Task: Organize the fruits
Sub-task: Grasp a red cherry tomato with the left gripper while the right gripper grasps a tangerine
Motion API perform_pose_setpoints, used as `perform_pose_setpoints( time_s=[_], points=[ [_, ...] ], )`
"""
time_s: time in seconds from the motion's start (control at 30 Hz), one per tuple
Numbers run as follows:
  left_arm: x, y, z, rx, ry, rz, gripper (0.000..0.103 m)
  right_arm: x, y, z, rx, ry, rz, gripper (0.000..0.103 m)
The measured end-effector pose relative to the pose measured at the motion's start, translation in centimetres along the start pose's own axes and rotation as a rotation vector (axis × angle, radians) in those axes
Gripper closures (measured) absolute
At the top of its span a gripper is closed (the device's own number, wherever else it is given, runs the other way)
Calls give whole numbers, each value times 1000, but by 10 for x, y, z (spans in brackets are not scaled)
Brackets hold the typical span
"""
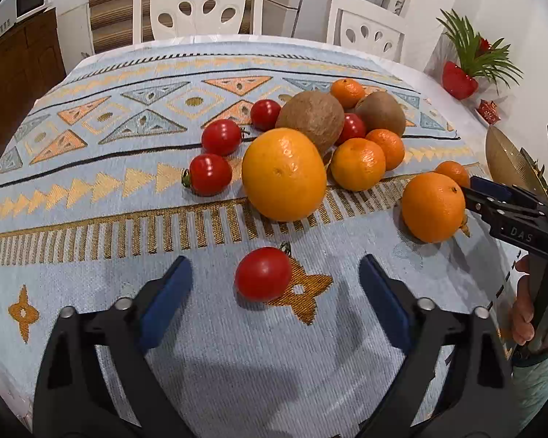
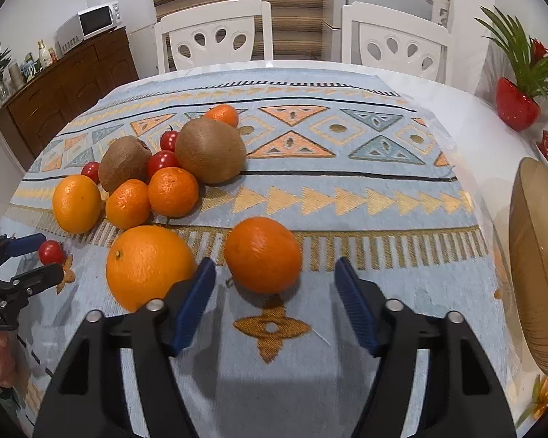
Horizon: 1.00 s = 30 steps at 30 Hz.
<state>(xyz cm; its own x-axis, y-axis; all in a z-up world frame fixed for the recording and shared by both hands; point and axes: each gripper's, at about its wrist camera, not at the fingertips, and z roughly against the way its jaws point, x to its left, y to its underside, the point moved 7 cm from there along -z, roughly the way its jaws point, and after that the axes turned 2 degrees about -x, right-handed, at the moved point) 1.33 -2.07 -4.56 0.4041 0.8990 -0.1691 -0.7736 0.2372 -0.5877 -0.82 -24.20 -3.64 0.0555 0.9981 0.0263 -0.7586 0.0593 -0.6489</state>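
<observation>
Left gripper is spread wide just above the tabletop, a tomato lying loose between its fingers. Right gripper is likewise wide apart, a mandarin lying ungripped between its tips. An orange sits just beside its left finger. Remaining fruit is heaped mid-cloth. A glass bowl stands at the right edge.

Left claw and right claw both spread wide, low over the table.
</observation>
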Motion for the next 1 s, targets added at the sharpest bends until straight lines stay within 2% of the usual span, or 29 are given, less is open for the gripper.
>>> perform_pose_setpoints(
  time_s=[0.07, 0.13, 0.2, 0.33, 0.4, 0.43, 0.53, 0.73, 1.0],
  points=[
    [2, 0, -2, 5, -7, 8, 20, 3, -2, -4, 2, -1, 7, 44],
    [1, 0, -1, -2, -5, 9, 26, 4, -3, -7, 0, -6, 5, 48],
    [0, -2, -1, -6, -12, 1, 38, 5, -3, -10, 8, -18, 0, 53],
    [-5, -2, -3, -8, -41, -29, 54, 6, -1, -17, 19, -12, 6, 58],
    [-6, -2, -3, -11, -62, -45, 71, 6, -2, -16, 11, -18, 7, 59],
    [-6, -1, -2, -14, -66, -45, 75, 7, -1, -15, 7, -24, 6, 59],
    [-4, 0, 1, -22, -58, -33, 75, 4, -1, -11, -10, -20, -8, 59],
    [-10, -3, 21, -75, -28, -21, 75, -8, -2, 8, -51, -65, -71, 59],
    [-65, -20, 63, -176, 31, -113, 75, -30, -9, 68, -147, -61, -96, 59]
  ],
)
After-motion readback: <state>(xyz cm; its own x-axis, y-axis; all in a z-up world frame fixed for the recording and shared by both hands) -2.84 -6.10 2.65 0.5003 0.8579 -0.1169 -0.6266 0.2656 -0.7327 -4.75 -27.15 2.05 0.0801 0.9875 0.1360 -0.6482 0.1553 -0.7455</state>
